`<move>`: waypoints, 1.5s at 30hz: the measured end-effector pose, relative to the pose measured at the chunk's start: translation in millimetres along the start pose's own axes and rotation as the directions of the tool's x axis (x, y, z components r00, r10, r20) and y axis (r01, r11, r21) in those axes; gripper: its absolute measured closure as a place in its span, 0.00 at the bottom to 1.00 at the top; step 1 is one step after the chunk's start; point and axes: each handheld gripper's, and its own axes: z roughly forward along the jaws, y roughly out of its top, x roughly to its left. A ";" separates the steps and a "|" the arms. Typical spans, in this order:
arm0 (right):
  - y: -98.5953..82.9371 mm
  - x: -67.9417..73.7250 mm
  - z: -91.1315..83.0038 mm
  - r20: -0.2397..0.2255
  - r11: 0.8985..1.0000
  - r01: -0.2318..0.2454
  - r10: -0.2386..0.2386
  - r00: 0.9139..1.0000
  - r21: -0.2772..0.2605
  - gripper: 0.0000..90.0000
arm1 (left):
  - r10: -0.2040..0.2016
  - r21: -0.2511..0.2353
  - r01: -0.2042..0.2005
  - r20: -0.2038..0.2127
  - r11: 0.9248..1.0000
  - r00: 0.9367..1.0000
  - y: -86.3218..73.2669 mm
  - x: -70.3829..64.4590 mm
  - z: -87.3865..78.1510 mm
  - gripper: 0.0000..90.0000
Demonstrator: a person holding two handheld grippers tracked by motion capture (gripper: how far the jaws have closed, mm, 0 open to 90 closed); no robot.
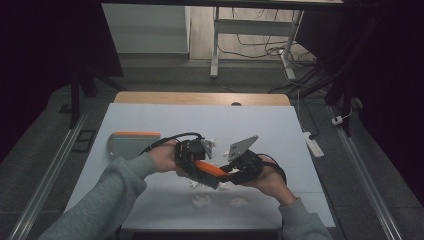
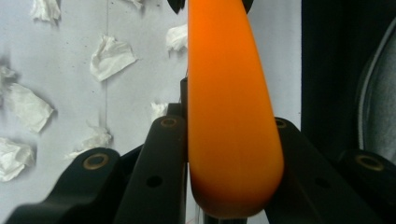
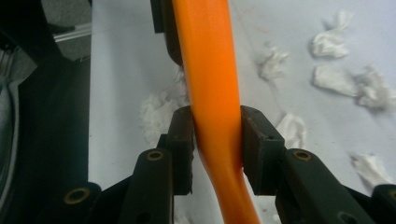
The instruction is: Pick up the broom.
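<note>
Orange handle [image 3: 212, 88] between both claws' jaws (gripped at each end).

- The orange handle [image 2: 233, 116] looks like smooth plastic with a soft satin sheen.
- Both sets of jaws on it are matt black plastic with brass-coloured rivets.
- The table top [image 1: 150, 120] is a matt pale sheet; bare wood shows along its 12 o'clock edge.
- The white scraps [image 2: 111, 57], at 10 o'clock from the handle, look like crumpled, rough tissue paper.
- The sleeve [image 1: 110, 192] is soft grey knit cloth.
</note>
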 end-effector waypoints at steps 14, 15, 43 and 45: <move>0.6 1.0 -4.1 0.010 1.000 0.011 -0.010 1.000 -0.015 0.78 | -0.023 -0.096 0.013 -0.099 0.995 0.995 -11.4 -2.9 -6.5 0.74; -0.1 0.2 -5.2 0.020 1.000 -0.005 0.005 1.000 -0.017 0.78 | -0.032 -0.115 0.018 -0.123 0.993 0.992 -13.6 -4.8 -8.6 0.64; -24.6 -38.0 -31.8 0.185 0.972 -0.215 0.229 0.956 -0.092 0.78 | -0.617 -0.546 0.364 -0.403 0.755 0.676 -187.1 -97.9 -2.5 0.34; -26.2 -39.8 -34.6 0.209 0.969 -0.224 0.241 0.948 -0.103 0.78 | -0.623 -0.541 0.374 -0.405 0.753 0.669 -190.6 -99.1 1.7 0.34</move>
